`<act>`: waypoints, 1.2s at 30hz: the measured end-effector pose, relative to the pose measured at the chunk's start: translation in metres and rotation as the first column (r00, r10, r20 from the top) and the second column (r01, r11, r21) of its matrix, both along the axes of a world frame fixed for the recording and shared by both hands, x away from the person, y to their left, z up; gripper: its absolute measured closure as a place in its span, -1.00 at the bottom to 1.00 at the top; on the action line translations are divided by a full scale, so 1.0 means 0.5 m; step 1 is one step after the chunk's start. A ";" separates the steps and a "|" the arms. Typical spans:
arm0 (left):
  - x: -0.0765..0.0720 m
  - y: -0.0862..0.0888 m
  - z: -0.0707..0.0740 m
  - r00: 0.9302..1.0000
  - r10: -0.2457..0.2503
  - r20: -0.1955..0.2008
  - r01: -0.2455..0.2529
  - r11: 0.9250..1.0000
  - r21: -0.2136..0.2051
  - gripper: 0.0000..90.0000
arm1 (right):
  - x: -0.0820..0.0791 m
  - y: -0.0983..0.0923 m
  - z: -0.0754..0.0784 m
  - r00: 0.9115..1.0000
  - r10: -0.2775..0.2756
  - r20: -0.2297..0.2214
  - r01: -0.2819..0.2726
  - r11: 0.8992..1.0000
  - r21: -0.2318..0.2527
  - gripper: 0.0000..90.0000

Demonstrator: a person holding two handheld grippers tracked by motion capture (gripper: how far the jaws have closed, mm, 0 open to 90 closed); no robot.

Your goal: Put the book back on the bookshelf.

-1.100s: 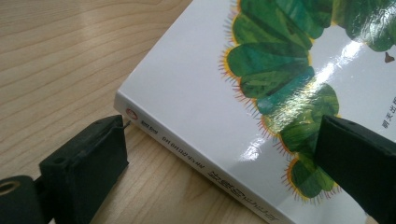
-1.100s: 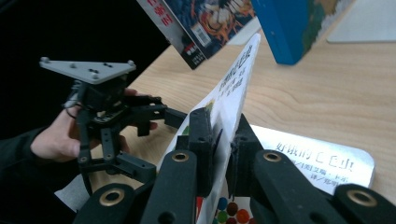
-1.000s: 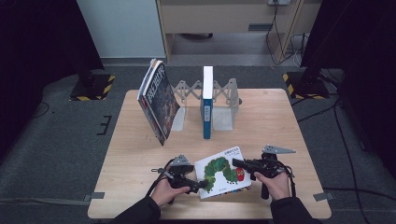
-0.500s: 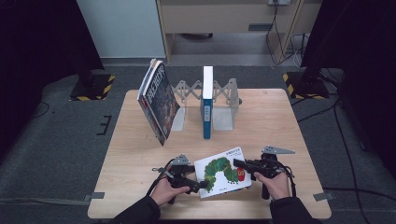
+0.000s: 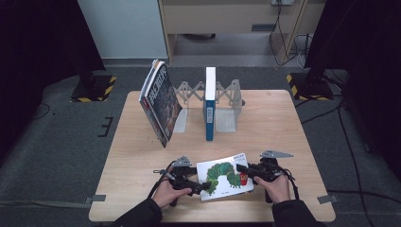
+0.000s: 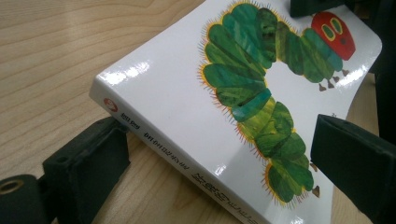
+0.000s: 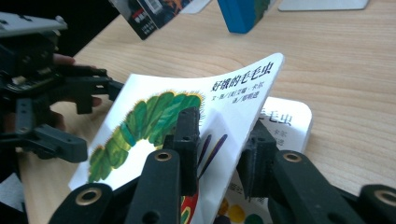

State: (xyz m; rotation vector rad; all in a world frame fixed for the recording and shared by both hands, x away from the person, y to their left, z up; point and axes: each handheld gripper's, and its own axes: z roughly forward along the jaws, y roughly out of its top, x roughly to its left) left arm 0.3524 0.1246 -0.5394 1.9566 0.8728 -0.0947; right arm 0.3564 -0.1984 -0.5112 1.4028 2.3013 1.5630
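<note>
A pale wooden bench (image 5: 293,127) fills the middle of the high view, standing on grey carpet in a dim room. A light panel rises at the upper left of the frame, a wooden cabinet front runs along the top centre, and cables trail down at the upper right. Two black stand bases edged in yellow-and-black stripes sit on the floor, one at the left and one at the right of the bench's far edge.

There are three books. A dark-covered book (image 5: 160,101) leans tilted at the upper left of the bench. A blue-and-white book (image 5: 210,101) stands upright at the centre, held in one grey accordion-style book rack (image 5: 229,101). The caterpillar book (image 5: 225,176) lies at the lower centre of the frame, near the bench's front edge, between the two grippers.

The left gripper (image 5: 201,185) comes in from lower left; in the left gripper view its jaws stand on either side of the book's spine corner, with a gap visible at both, so they are apart and not pressing. The right gripper (image 7: 219,154) has its jaws nearly together, pinching the front cover of the caterpillar book, which is lifted and curved above the page beneath it. Two hands show at the bottom of the high view, one on each gripper.
</note>
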 end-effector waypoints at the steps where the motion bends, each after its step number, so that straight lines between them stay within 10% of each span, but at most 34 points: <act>1: 0.000 0.001 0.000 1.000 0.000 0.000 0.000 1.000 -0.001 -0.92 | 0.001 0.000 -0.003 1.000 0.000 0.001 0.000 1.000 -0.007 0.58; 21: 0.000 -0.001 0.000 1.000 0.021 0.001 -0.021 1.000 0.002 -0.56 | 0.000 0.021 -0.013 1.000 -0.025 -0.016 0.024 1.000 -0.012 0.23; 30: -0.002 0.000 0.000 0.999 0.042 0.002 -0.042 0.999 0.006 -0.47 | 0.003 0.007 -0.005 0.997 -0.069 0.027 0.071 0.994 -0.077 -0.15; 36: -0.002 0.000 0.000 0.999 0.042 0.001 -0.042 0.999 0.005 -0.47 | 0.004 -0.001 -0.020 0.996 -0.087 -0.025 0.082 0.985 -0.152 -0.17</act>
